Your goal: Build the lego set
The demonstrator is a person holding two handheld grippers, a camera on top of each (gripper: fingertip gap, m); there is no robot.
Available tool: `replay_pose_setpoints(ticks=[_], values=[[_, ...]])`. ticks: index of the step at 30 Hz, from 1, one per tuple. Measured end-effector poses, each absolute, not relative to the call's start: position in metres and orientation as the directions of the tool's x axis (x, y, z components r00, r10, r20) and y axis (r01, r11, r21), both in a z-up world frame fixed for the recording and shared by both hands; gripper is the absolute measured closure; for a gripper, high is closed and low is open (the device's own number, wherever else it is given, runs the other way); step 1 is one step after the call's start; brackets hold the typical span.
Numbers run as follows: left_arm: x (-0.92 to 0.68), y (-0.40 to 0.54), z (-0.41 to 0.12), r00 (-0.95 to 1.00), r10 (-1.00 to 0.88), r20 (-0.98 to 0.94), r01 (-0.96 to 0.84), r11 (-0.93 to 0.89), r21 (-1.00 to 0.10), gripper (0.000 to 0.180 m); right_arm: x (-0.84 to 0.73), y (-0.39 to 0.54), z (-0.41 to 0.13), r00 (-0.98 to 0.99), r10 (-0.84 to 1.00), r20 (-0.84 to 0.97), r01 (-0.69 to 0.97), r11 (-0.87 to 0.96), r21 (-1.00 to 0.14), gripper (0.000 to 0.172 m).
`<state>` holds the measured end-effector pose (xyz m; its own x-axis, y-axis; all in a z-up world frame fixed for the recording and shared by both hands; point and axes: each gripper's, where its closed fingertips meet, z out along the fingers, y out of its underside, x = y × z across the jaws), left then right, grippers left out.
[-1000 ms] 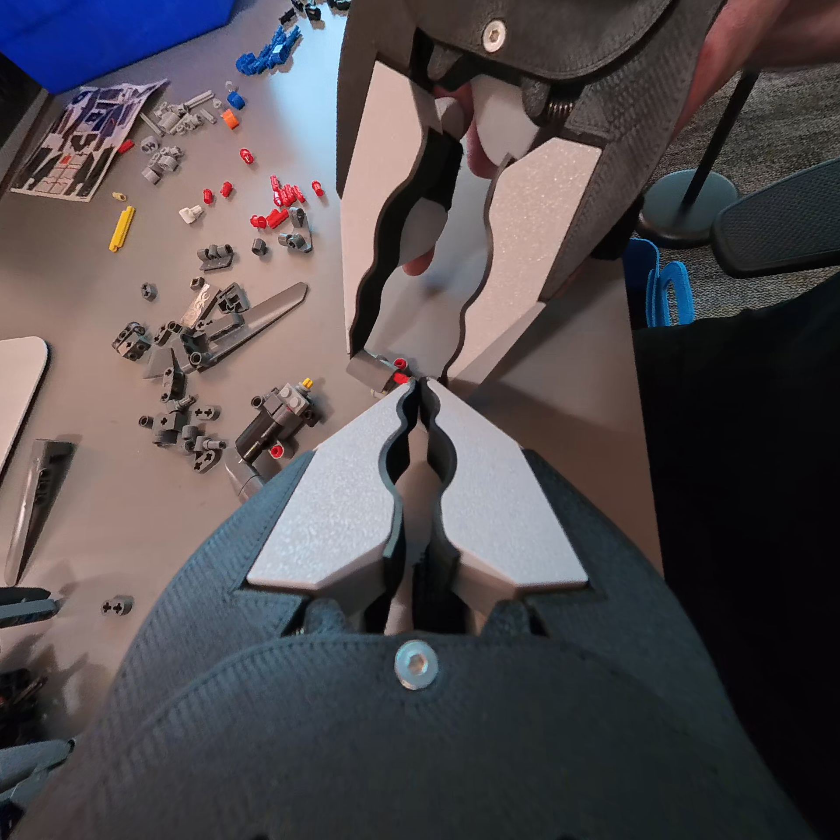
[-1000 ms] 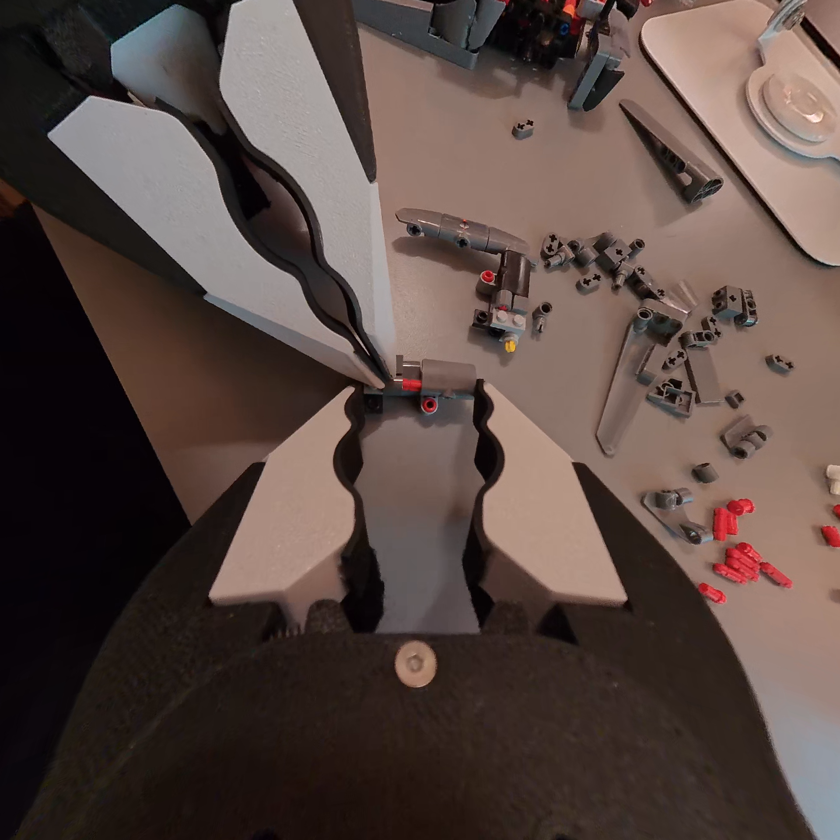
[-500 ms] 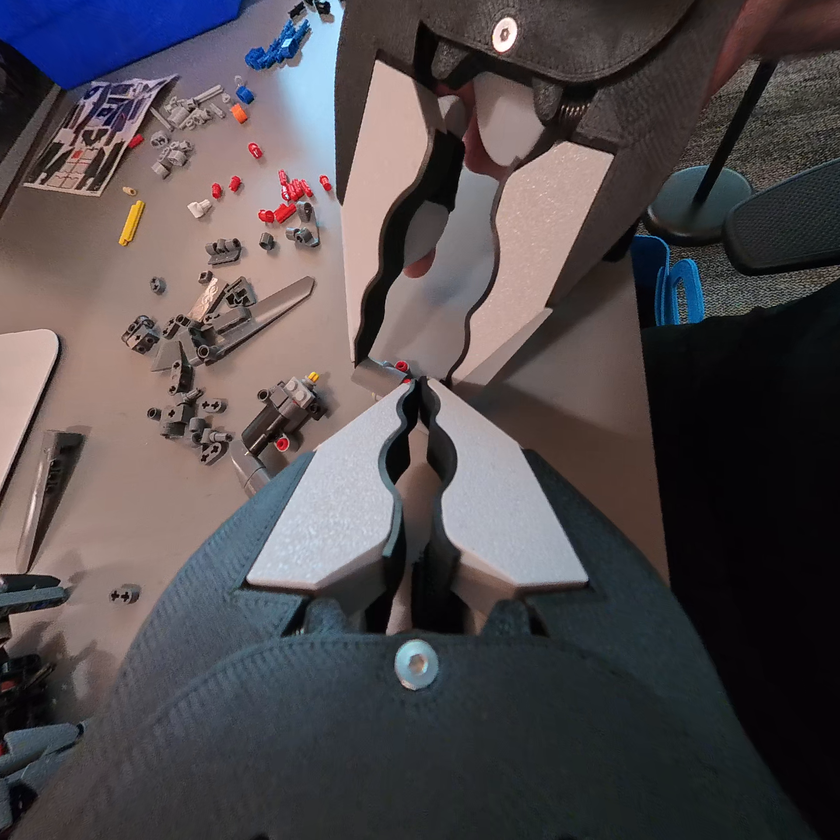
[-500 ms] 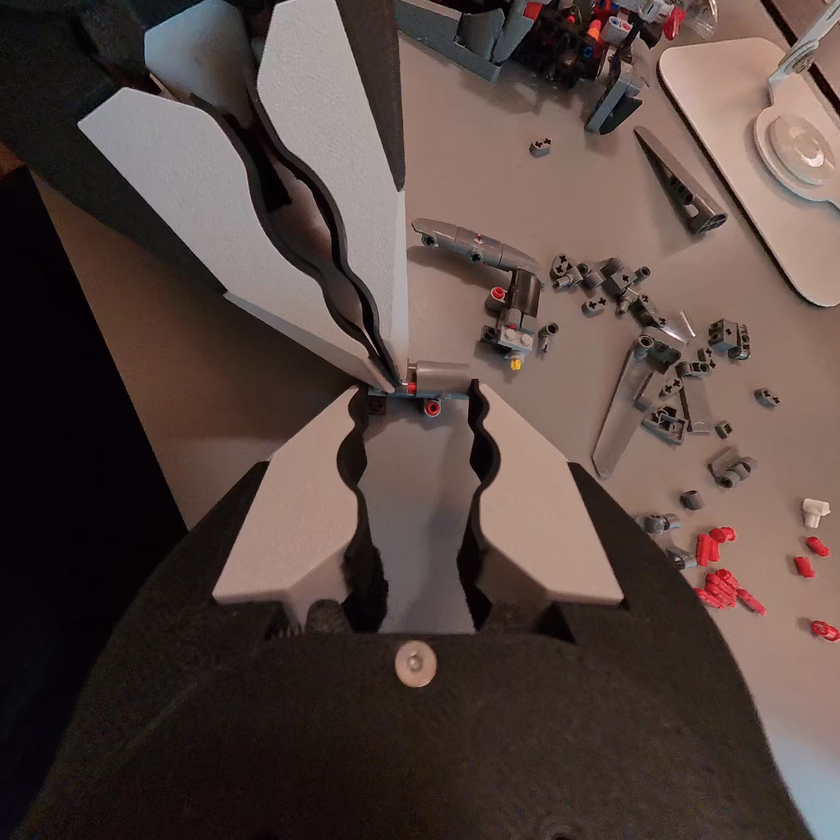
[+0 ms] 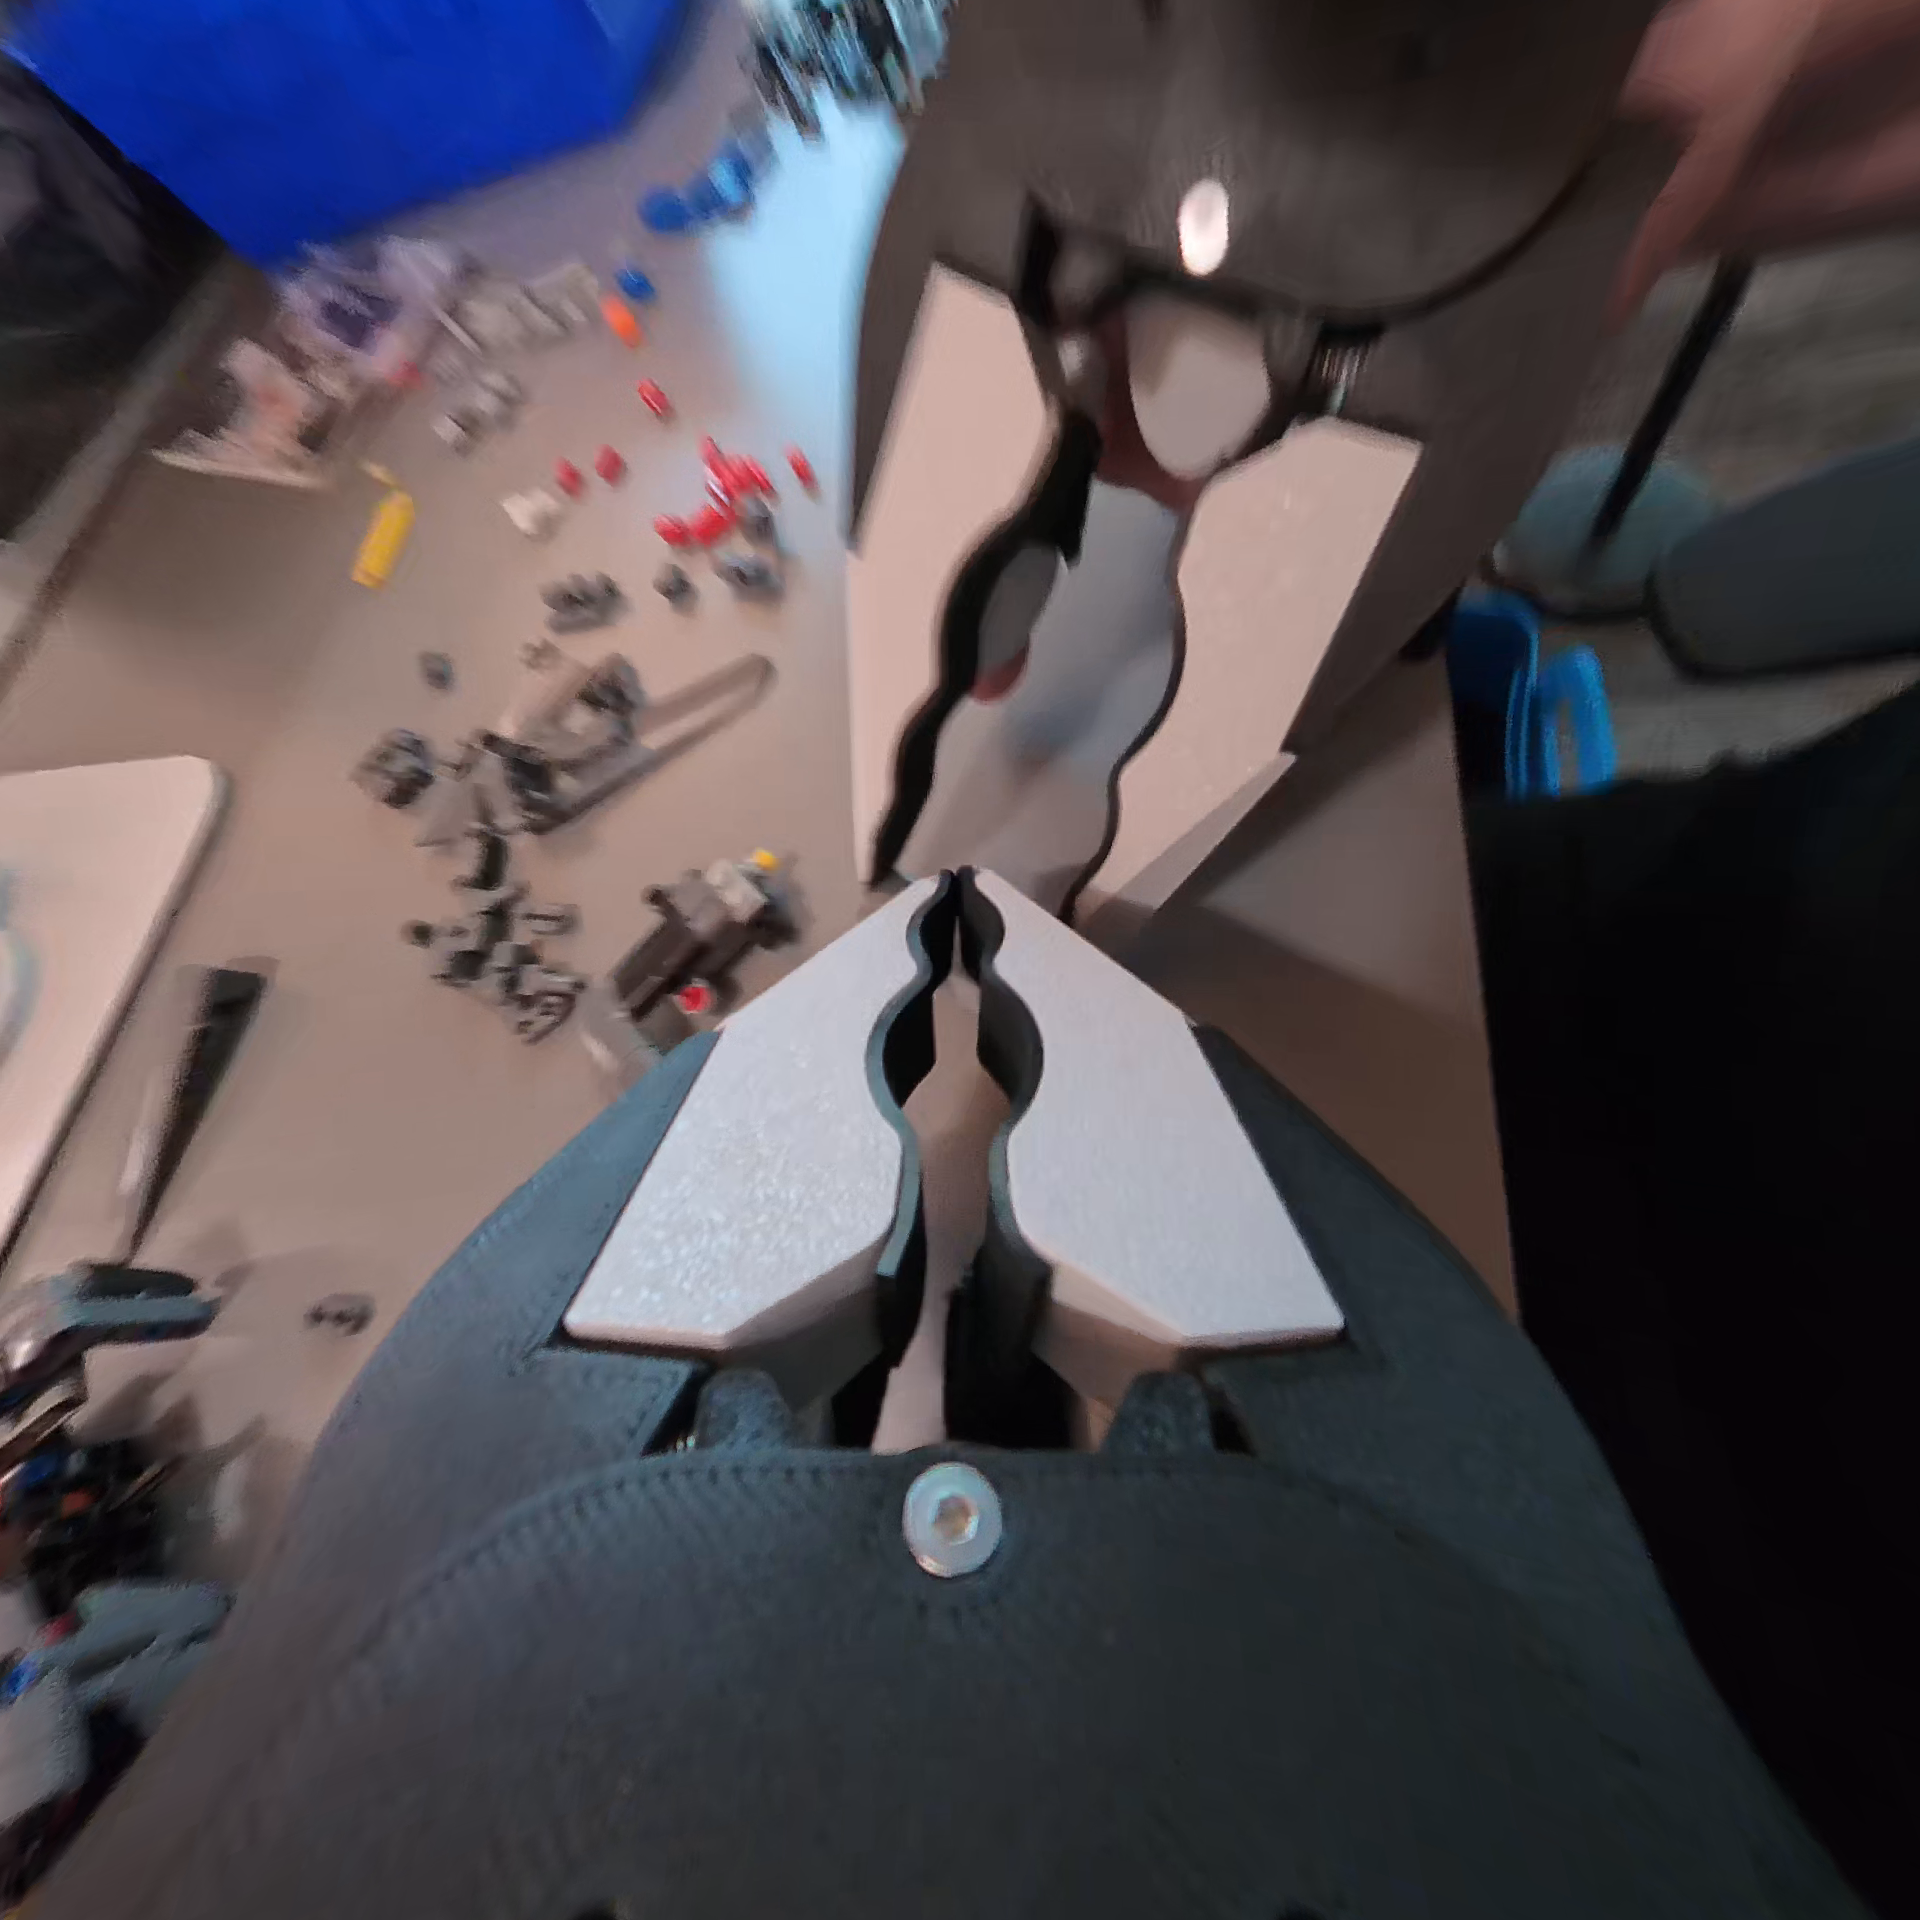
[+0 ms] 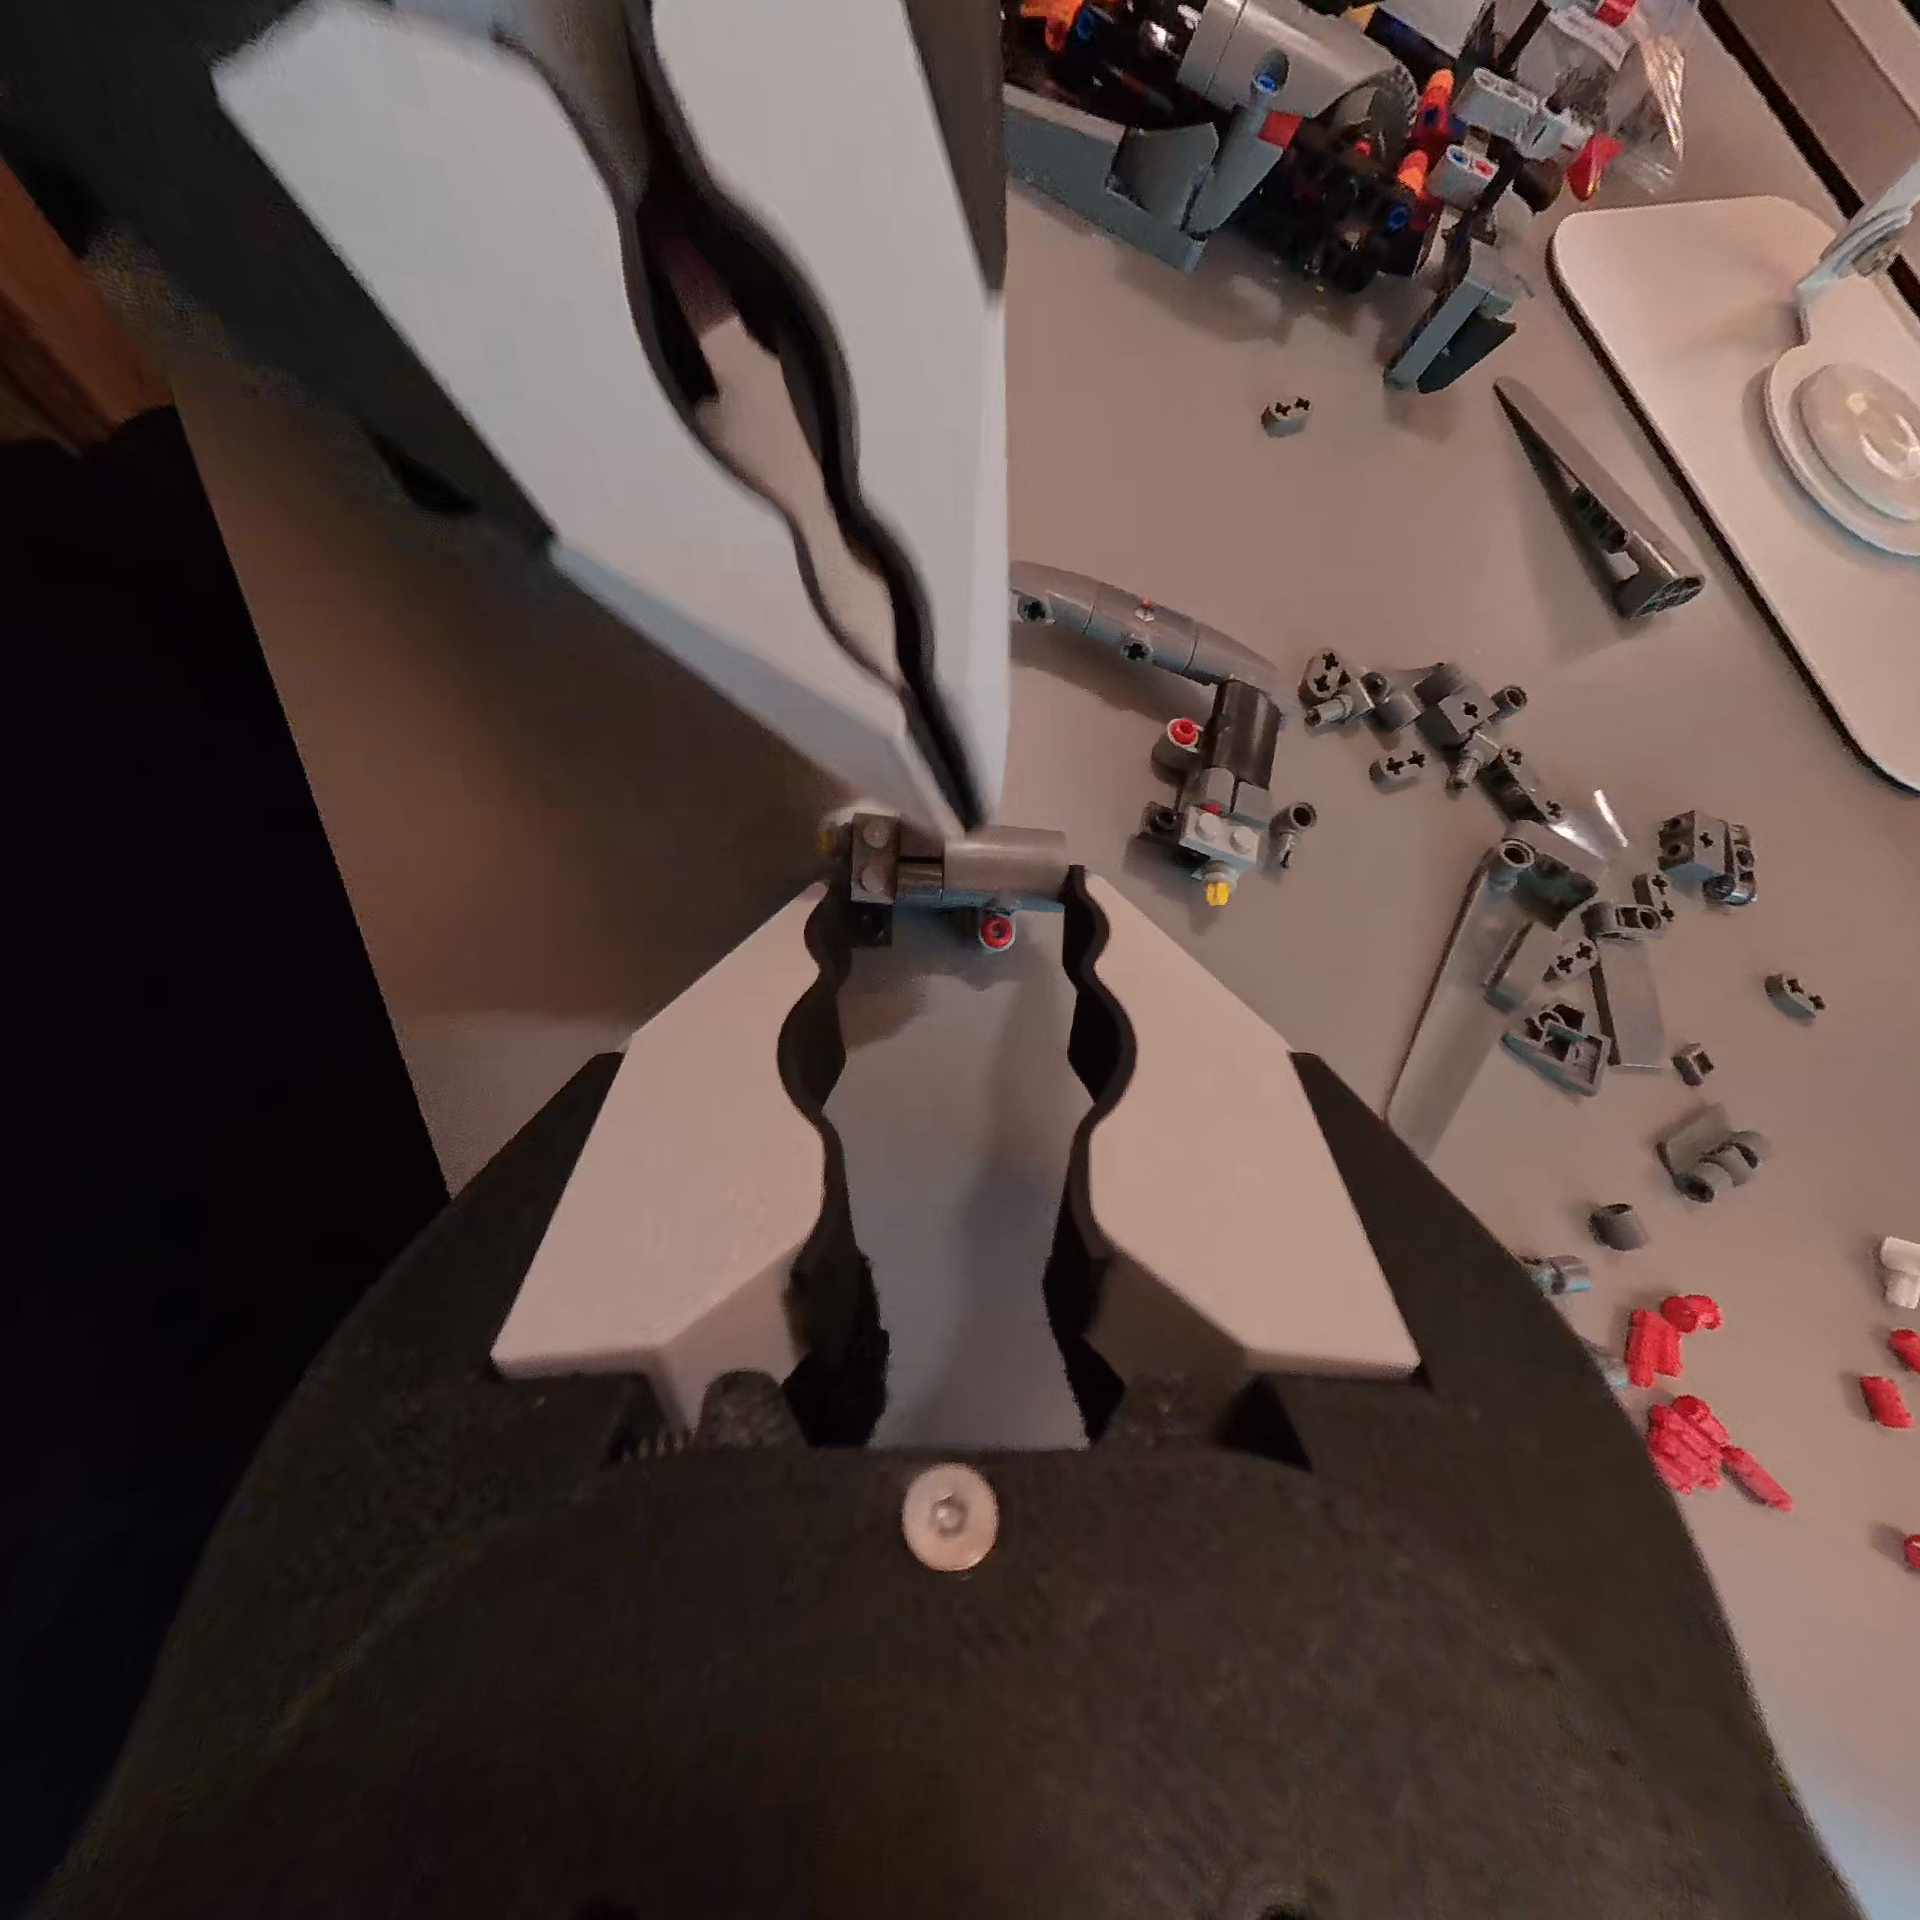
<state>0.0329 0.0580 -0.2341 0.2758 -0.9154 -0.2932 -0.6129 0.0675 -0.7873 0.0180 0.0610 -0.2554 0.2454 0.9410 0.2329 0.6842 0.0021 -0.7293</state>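
The left gripper (image 5: 954,881) has its two fingertips drawn together at the tip, with nothing visible between them; its tips sit just above and against the top of a small grey brick assembly (image 6: 961,871). The left wrist view is blurred, so whether the tips touch that assembly cannot be told there. In the right wrist view the left gripper (image 6: 940,800) comes down from the upper left, its closed tips meeting the assembly's upper face.

The right gripper (image 6: 951,904) holds the grey brick assembly across its length, one pad at each end, the jaws partly closed upon it. A red pin shows on the assembly's underside and a yellow stud at its left end.

To the right, on the grey table (image 6: 1299,499), lie a second grey sub-assembly (image 6: 1221,790), loose dark grey connectors (image 6: 1455,717), a long grey panel (image 6: 1455,1018) and red pins (image 6: 1704,1434). A white base plate (image 6: 1683,343) lies at the far right.
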Motion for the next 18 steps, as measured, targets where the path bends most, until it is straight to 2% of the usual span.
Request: replay_pose_setpoints(ticks=[3,10,15,18], values=[[0.018,0.064,-0.212,0.355,-0.9,-0.253,-0.541,0.023,-0.84,0.173,0.024,0.069,-0.245,0.238,0.932,0.274,0.673,0.045,-0.738,0.133],[0.01,0.072,-0.192,0.44,-0.897,-0.035,-0.351,-0.136,-0.927,0.16,0.026,0.072,-0.202,0.117,0.855,0.506,0.619,0.336,-0.71,0.133],[0.013,0.071,-0.176,0.373,-0.906,0.2,-0.188,-0.285,-0.94,0.149,0.022,0.071,-0.174,0.024,0.692,0.722,0.615,0.559,-0.556,0.133],[0.016,0.067,-0.171,0.333,-0.908,0.255,-0.15,-0.318,-0.936,0.149,0.019,0.07,-0.164,-0.029,0.603,0.797,0.62,0.637,-0.459,0.133]])
